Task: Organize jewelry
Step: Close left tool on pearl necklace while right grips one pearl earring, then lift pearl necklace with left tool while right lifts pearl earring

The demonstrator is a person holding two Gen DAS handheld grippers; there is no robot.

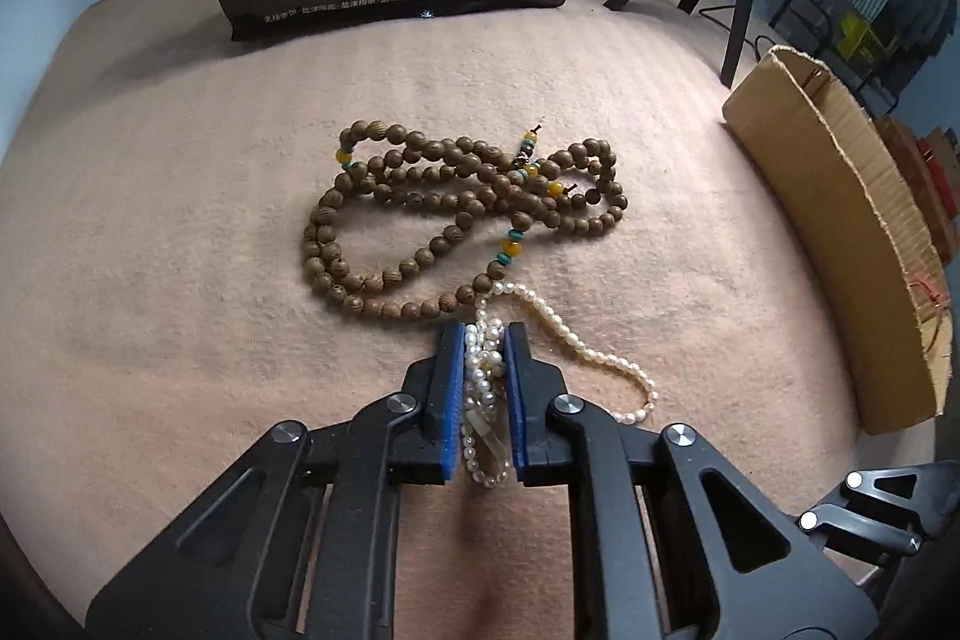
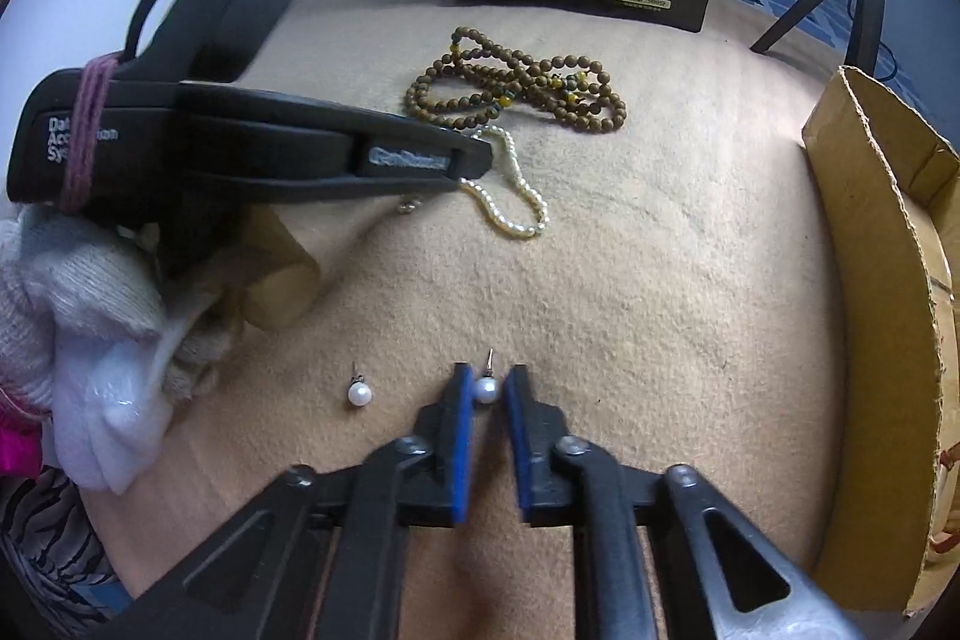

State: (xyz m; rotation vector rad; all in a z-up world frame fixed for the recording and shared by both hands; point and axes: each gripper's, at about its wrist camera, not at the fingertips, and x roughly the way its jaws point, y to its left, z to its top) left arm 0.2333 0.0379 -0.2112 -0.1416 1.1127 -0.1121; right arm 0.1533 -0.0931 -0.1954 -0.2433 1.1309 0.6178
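We handle light, slippery, limp strands and tiny studs.
Our left hand-held gripper [image 1: 486, 340] pinches the bunched pearl necklace [image 1: 485, 376]; our right hand-held gripper [image 2: 486, 381], narrowly parted, straddles a pearl earring [image 2: 486, 389], best taken at its ball.

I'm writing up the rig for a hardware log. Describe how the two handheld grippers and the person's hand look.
Both grippers, left and right, are matte black plastic with blue pads on the finger inner faces, silver pivot bolts and triangular cutouts in the linkage arms. Seen from the right wrist camera, the left body carries white lettering, a purple cord wrapped around it and a black cable. The left hand wears a white knit glove.
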